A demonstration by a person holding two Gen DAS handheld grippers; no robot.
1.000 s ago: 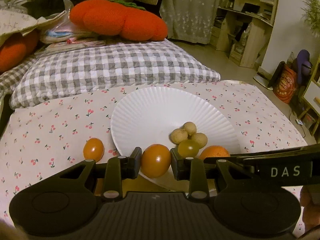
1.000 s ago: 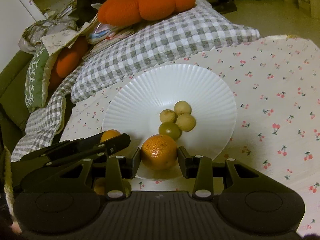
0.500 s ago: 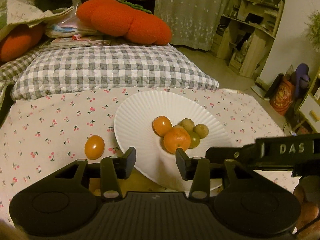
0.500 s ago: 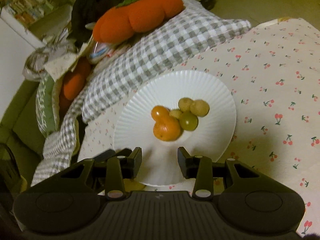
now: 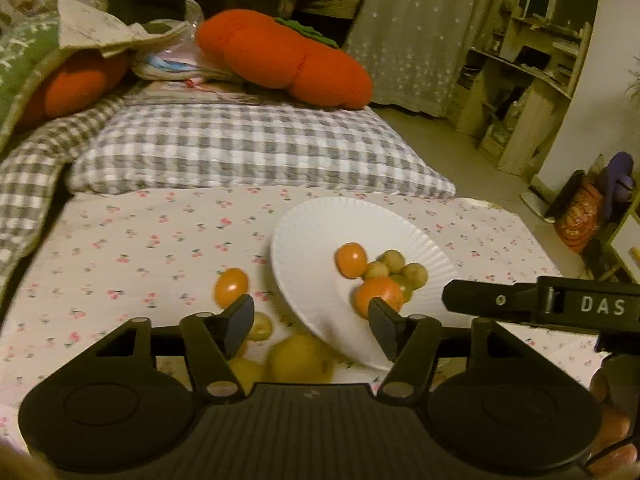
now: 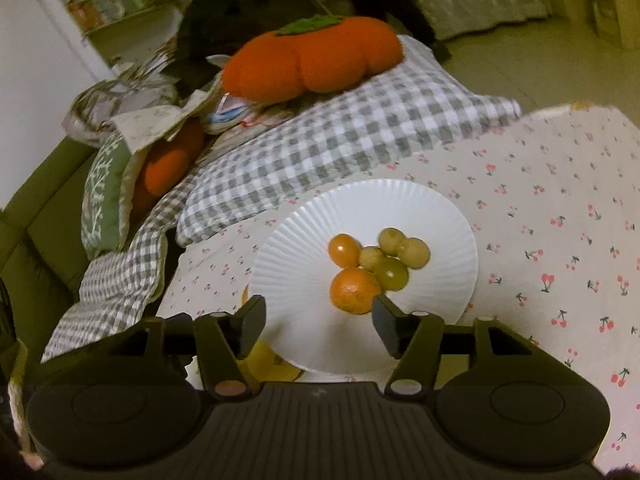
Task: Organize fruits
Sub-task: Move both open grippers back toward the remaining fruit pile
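- Fruits sit in a cluster on the white plate: an orange nearest the cameras, a tomato behind it on the left, a green grape to the right, and three pale round fruits bunched touching at the back.
- Plate rests on the cherry-print tabletop.
- Left hand-held gripper hangs above the plate's near left edge, jaws opening, nothing between them.
- Off the plate, a second tomato lies on the cloth just left of the rim, and blurred yellowish fruits lie near the left gripper's fingers.
- Right hand-held gripper hovers over the plate's near rim, jaws opening and empty, the orange just beyond its right finger.
- Behind the tabletop, a checked pillow carries an orange plush cushion.
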